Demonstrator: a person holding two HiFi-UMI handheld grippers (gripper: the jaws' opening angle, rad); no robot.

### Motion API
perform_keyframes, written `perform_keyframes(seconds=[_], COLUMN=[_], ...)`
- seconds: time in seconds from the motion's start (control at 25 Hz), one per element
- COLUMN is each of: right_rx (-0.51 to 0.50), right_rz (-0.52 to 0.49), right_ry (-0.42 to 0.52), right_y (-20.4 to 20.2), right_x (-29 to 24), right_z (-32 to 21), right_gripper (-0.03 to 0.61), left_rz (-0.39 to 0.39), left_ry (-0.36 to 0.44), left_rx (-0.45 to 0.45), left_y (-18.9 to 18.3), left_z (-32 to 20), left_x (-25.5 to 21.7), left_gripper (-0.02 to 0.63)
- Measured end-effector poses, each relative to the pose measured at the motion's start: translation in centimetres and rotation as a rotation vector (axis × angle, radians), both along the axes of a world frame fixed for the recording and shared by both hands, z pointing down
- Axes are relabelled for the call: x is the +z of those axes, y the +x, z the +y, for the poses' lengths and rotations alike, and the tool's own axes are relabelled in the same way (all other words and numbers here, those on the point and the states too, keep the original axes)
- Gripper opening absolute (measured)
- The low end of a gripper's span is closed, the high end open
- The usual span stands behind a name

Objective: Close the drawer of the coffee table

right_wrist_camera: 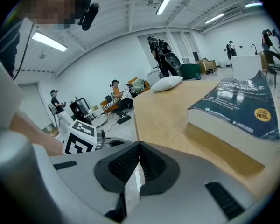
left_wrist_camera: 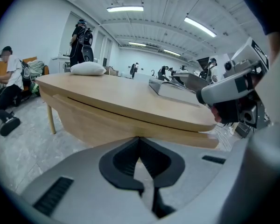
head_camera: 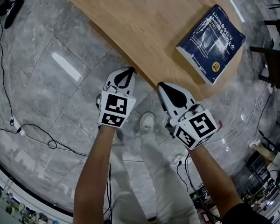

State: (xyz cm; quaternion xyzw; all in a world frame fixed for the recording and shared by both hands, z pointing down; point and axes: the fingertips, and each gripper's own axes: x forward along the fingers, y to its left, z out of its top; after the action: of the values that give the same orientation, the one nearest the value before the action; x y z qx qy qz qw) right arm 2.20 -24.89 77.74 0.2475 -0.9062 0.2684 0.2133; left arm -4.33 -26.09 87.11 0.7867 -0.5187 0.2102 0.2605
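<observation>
Head view: wooden coffee table (head_camera: 144, 27) fills 12 o'clock, with a dark blue book (head_camera: 212, 43) lying flat on it at 1 o'clock near the rounded end. Left gripper (head_camera: 129, 70) sits just left of centre and points to 12, its tip right at the table's near edge (can't tell if it touches). Its own view shows the jaws pressed together with nothing between them. Right gripper (head_camera: 161, 85) is just right of centre, pointing to 11, its tip also at the table edge. Its jaws are pressed together too and empty. The grippers are near each other but apart, one in each of the person's hands. Drawer (left_wrist_camera: 130, 125): in the left gripper view it reads as the wood band under the tabletop, dead ahead at 12, with a thin dark seam above it. It looks tucked in under the top. A white pillow (left_wrist_camera: 87, 68) lies on the far end of the table at 10 o'clock. Grey tiled floor (head_camera: 51, 101) with black cables (head_camera: 37, 132) at 8 o'clock. The person's white shoe (head_camera: 147, 122) is at 6, between the forearms.
</observation>
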Motion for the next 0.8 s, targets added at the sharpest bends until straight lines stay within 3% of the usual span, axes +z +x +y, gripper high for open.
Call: perform_keyframes(seconds=[0.8], right_rx=[0.018], right_rz=[0.007], right_ry=[-0.009], right_y=[1.3], right_x=[0.2], right_z=[-0.3], right_gripper=[0.014], left_rz=[0.019], left_ry=[0.002], left_rx=[-0.014], left_y=[0.9], left_z=[-1.8], left_x=[-0.3], left_gripper=[0.002])
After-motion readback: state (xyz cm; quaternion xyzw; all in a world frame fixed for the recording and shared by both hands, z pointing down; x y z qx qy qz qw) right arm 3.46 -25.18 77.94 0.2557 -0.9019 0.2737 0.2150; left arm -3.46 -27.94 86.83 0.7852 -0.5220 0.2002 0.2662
